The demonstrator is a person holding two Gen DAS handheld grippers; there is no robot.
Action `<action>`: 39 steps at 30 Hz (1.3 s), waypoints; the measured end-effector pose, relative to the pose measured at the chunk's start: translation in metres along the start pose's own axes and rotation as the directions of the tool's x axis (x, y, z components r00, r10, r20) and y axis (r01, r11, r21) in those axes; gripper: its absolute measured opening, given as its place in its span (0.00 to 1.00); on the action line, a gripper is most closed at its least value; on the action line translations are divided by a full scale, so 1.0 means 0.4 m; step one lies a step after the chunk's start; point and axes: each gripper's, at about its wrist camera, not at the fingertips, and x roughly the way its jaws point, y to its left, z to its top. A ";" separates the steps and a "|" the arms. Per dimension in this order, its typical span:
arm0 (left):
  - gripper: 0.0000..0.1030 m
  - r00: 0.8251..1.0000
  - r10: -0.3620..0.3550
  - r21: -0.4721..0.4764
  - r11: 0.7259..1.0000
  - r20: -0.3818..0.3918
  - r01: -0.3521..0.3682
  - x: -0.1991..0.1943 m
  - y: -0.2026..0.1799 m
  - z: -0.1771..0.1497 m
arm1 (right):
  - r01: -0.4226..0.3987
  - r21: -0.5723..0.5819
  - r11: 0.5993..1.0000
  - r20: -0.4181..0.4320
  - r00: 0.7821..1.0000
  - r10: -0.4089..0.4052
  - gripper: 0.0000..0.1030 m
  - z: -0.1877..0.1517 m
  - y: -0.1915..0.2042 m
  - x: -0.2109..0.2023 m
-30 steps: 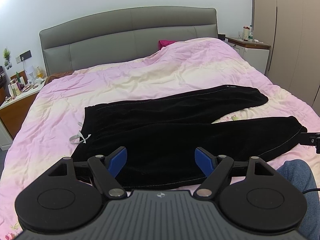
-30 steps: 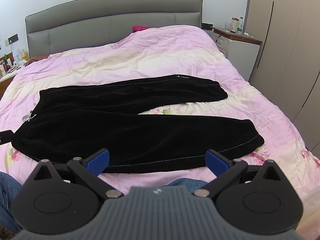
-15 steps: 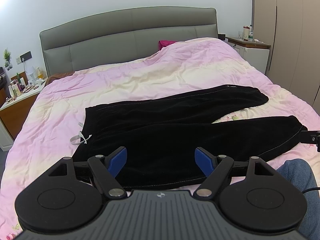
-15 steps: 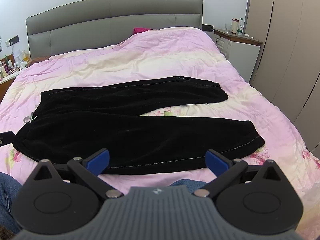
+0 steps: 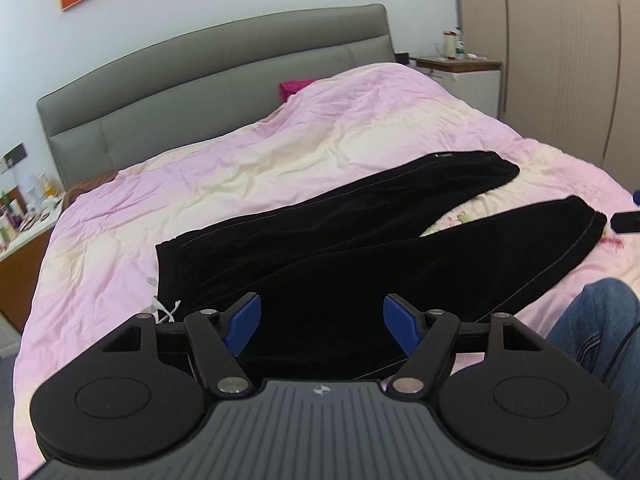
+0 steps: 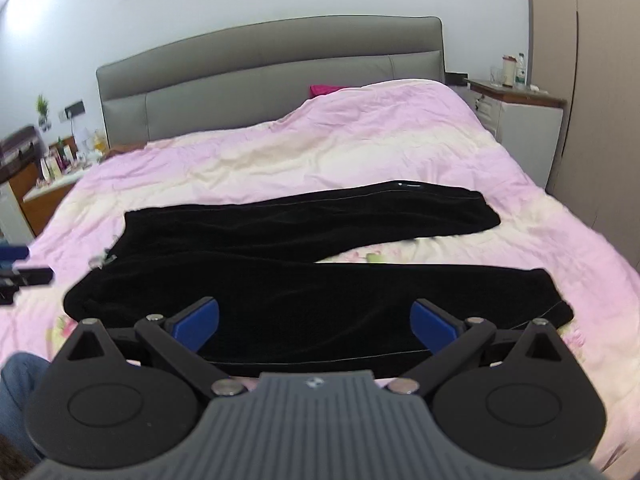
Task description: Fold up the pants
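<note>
Black pants (image 6: 304, 280) lay lengthwise across both spread-fingered grippers: waistband toward the left gripper (image 5: 321, 322), cuffs probably nearer the right gripper (image 6: 314, 322).

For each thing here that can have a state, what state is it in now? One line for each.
black pants: unfolded, flat on the bed, legs spread apart in a V.
drawstring: loose, lying on the duvet beside the waistband.
pink duvet: spread over the bed, wrinkled.
left tongs: open, holding nothing, near the waist end.
right tongs: open, holding nothing, over the near leg.
</note>
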 end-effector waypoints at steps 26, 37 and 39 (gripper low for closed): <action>0.78 0.848 0.292 0.803 0.550 -0.441 0.229 0.515 0.088 -0.371 | -0.148 -0.598 0.788 -0.538 0.803 -0.257 0.47 -0.099 -0.507 0.487; 0.57 0.822 0.378 0.804 0.575 -0.425 0.151 0.591 0.085 -0.375 | -0.423 -0.770 0.478 -0.613 0.700 -0.367 0.49 -0.156 -0.536 0.641; 0.36 0.833 0.384 0.783 0.615 -0.398 0.091 0.580 0.088 -0.359 | -0.410 -0.790 0.456 -0.589 0.715 -0.377 0.43 -0.171 -0.528 0.645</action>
